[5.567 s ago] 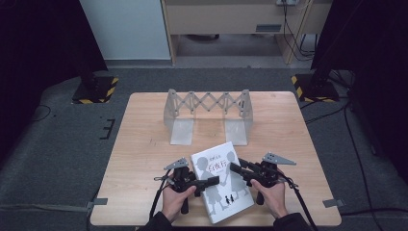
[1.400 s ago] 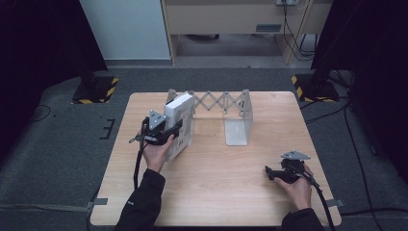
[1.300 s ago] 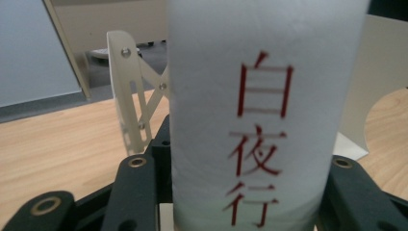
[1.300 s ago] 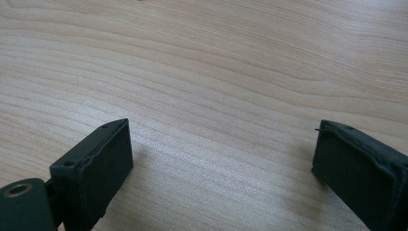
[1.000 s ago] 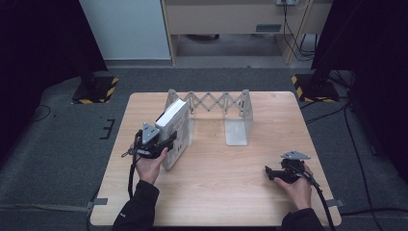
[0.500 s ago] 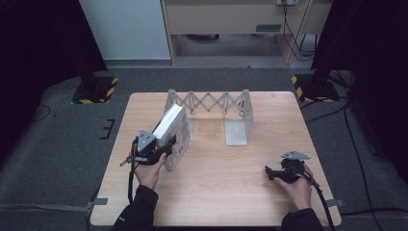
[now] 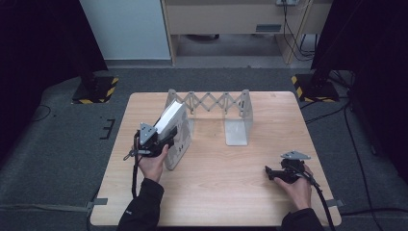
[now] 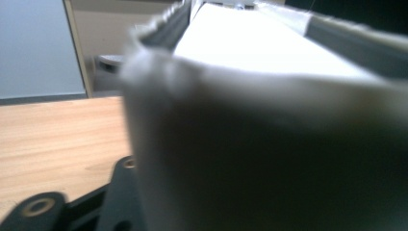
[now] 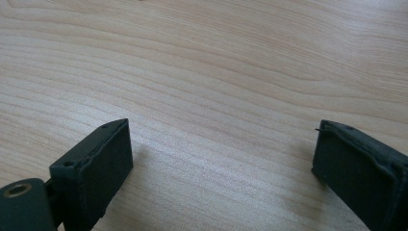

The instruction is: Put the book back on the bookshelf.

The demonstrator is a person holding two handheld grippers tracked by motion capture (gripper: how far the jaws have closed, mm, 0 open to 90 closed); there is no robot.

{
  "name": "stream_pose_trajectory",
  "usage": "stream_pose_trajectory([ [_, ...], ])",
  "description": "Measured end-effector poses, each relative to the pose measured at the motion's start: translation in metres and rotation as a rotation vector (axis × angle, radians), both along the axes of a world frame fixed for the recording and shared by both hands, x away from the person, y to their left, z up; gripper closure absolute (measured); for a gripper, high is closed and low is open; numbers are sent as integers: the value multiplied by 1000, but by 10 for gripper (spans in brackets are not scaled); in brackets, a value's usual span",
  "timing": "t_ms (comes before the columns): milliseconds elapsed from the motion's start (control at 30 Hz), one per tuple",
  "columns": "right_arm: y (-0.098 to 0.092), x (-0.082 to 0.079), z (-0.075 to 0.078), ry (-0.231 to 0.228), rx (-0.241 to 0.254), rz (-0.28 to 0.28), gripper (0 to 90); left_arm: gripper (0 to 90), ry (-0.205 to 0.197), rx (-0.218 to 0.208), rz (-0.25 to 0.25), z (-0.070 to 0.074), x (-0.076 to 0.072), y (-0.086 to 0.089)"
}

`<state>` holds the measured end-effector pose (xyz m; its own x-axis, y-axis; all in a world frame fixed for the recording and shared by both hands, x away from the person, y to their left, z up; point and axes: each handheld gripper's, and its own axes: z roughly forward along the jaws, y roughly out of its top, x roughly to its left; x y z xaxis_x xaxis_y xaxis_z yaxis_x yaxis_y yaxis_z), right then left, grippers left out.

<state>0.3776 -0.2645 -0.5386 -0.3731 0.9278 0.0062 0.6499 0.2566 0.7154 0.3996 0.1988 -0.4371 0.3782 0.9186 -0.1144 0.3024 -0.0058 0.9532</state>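
Observation:
A white book (image 7: 177,126) stands tilted on its lower edge on the table, just in front of the left end of the folding metal rack (image 7: 216,102). My left gripper (image 7: 166,138) is shut on the book's near side, and its jaws have just been closing a little with the book between them. In the left gripper view the book (image 8: 269,120) is close up and blurred, above one black jaw. My right gripper (image 7: 271,173) rests at the table's front right, open, with bare wood between its pads (image 9: 96,163).
The wooden table (image 7: 216,192) has its edges close to both hands. The rack's right end plate (image 7: 238,127) stands near the middle back. Dark floor, cables and yellow-black striped stand feet (image 7: 96,91) surround the table.
The left hand has drawn the book slightly toward the table's front and tipped it further over, away from the rack. The right gripper has stayed still.

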Motion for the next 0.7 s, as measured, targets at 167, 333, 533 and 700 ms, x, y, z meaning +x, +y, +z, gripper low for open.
stream_pose_trajectory([
  [167,0,0,0,3,1,-1,70,504,9,-29,12,5,6,1],
  [333,0,0,0,3,0,2,70,513,28,-68,21,14,13,5],
  [533,0,0,0,3,1,-1,69,513,5,-71,49,19,28,0],
  [700,0,0,0,3,1,-1,69,513,11,-64,49,11,40,-7],
])
